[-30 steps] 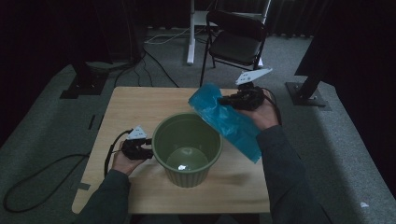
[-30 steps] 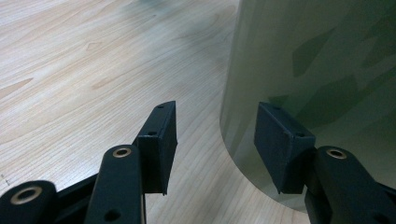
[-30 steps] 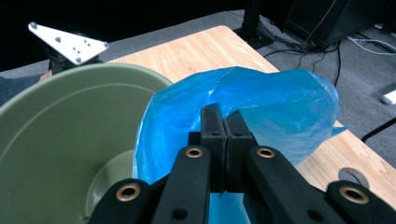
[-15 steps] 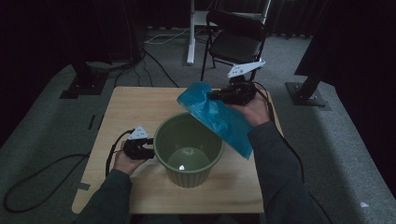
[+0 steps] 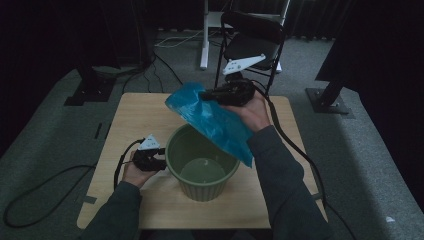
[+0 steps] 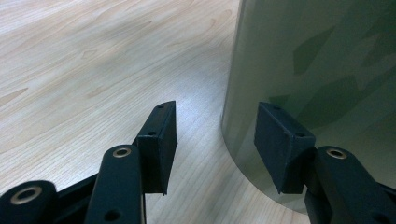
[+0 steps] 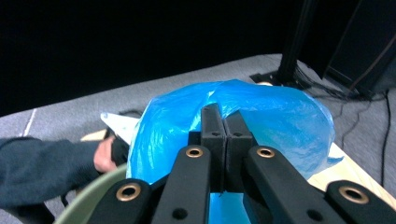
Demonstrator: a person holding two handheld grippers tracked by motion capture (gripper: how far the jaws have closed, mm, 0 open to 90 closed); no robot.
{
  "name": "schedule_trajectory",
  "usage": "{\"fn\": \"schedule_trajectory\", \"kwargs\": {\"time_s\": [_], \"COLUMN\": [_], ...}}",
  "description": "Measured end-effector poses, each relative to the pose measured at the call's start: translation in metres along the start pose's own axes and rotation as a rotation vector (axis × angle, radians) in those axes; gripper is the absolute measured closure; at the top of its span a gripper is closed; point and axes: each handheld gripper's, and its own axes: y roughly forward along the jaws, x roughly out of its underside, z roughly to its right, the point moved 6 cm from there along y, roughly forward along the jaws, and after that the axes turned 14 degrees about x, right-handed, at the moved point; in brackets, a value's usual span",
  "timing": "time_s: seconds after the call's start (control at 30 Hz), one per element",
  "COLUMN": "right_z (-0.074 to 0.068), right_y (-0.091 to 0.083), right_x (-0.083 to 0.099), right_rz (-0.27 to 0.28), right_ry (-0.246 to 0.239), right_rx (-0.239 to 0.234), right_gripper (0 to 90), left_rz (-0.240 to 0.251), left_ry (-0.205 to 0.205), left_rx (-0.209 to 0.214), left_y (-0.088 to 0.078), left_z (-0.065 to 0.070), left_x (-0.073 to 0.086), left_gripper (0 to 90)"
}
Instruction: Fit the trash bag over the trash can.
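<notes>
Blue plastic bag (image 5: 215, 122) clamped in fully closed right gripper (image 5: 206, 94), hanging below it over green bin (image 5: 201, 165), not yet lining it; left gripper (image 6: 215, 140) released, jaws apart astride bin wall low down; remaining by judgement: opening, lowering and fitting bag.

Right gripper (image 5: 204, 94) jaws clamped, left gripper (image 5: 161, 161) jaws apart.
</notes>
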Motion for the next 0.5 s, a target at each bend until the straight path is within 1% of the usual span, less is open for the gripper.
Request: {"fn": "schedule_trajectory", "kwargs": {"time_s": [0.07,0.23,0.33,0.4,0.47,0.5], "right_z": [-0.005,-0.018,-0.023,-0.027,-0.030,-0.031], "right_y": [0.003,0.012,0.015,0.015,0.016,0.017], "right_x": [-0.006,-0.018,-0.025,-0.029,-0.032,-0.034], "right_rz": [0.013,0.025,0.045,0.059,0.065,0.073], "right_ry": [0.004,-0.008,-0.003,0.009,0.006,0.008], "right_rx": [-0.013,-0.032,-0.050,-0.065,-0.068,-0.077], "right_gripper": [89.6,89.6,89.6,89.6,89.6,89.6], "left_rz": [0.002,0.004,0.004,0.006,0.004,0.004], "left_ry": [0.002,0.005,0.008,0.008,0.011,0.013], "left_rx": [0.002,0.000,0.003,0.003,0.006,0.007], "left_y": [0.000,0.000,0.001,0.001,0.003,0.003], "left_z": [0.001,0.002,0.003,0.004,0.006,0.006], "left_x": [0.000,-0.001,-0.001,-0.001,-0.002,-0.002], "left_gripper": [48.7,48.7,48.7,48.7,48.7,48.7]}}
